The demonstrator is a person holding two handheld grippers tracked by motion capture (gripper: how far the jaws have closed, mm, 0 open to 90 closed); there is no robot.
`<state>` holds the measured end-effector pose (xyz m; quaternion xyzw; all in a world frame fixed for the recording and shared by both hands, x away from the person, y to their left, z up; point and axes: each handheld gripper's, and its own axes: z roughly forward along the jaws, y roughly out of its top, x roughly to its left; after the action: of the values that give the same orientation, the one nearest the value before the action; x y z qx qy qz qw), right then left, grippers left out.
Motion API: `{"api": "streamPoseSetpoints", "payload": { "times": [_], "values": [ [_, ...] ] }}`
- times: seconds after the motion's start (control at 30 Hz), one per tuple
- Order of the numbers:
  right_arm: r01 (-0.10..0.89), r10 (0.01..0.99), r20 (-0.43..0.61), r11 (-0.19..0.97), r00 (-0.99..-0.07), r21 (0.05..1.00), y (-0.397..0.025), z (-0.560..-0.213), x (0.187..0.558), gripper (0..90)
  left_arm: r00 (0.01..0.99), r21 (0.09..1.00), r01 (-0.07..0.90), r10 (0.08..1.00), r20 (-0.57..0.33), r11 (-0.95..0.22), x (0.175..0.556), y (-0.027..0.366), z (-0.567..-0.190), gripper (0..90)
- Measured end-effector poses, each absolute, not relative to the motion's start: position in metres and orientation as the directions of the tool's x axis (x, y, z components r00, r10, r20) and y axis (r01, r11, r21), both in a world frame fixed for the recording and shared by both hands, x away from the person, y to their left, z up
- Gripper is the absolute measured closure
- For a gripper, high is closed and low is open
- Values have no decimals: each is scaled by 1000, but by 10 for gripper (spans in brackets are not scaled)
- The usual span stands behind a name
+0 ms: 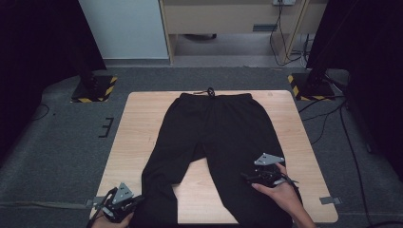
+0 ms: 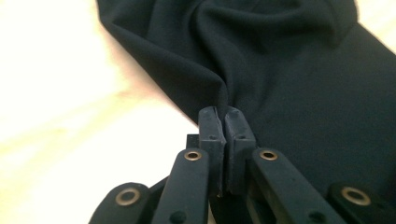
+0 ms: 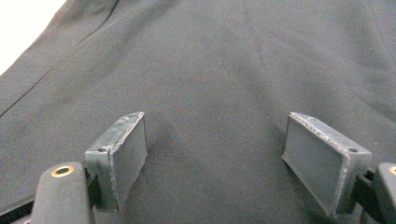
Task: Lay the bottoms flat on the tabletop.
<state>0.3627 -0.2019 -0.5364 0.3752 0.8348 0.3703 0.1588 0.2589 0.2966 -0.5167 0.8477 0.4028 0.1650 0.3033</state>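
Left gripper view shows the left gripper with its jaws pressed together, pinching a fold of the black trousers. The right gripper hangs spread wide, trouser cloth directly beneath and between its jaws.

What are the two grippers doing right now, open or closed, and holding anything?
Left gripper: closed, pinching the edge of the black fabric trousers at one leg.
Right gripper: open, jaws wide apart over the other leg, holding nothing.

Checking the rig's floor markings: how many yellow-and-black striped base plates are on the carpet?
2: one striped plate beyond the table's far left corner, the other beyond its far right corner. More may be out of view.
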Motion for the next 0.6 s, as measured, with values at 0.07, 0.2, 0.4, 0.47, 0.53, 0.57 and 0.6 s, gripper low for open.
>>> {"api": "streamPoseSetpoints", "payload": {
  "times": [0.07,0.2,0.4,0.47,0.53,0.57,0.6],
  "values": [
    [509,744,12,444,-668,737,-202,-536,363,216,613,642,583,788,53,-497,273,308,-515,878],
    [509,744,13,444,-668,737,-202,-536,363,216,606,638,554,785,132,-535,295,331,-506,878],
    [509,744,13,444,-668,738,-202,-536,363,216,715,638,542,699,-7,-547,307,353,-503,858],
    [509,743,15,444,-670,737,-202,-536,363,216,721,656,532,693,-20,-535,303,346,-501,700],
    [509,743,14,444,-669,737,-202,-536,363,216,669,716,544,741,-55,-437,304,340,-494,466],
    [509,743,14,444,-669,737,-202,-536,363,216,647,767,522,760,-69,-374,304,334,-488,431],
    [510,743,14,444,-669,737,-202,-536,363,216,638,786,511,766,-76,-348,306,329,-485,438]
  ]
}}
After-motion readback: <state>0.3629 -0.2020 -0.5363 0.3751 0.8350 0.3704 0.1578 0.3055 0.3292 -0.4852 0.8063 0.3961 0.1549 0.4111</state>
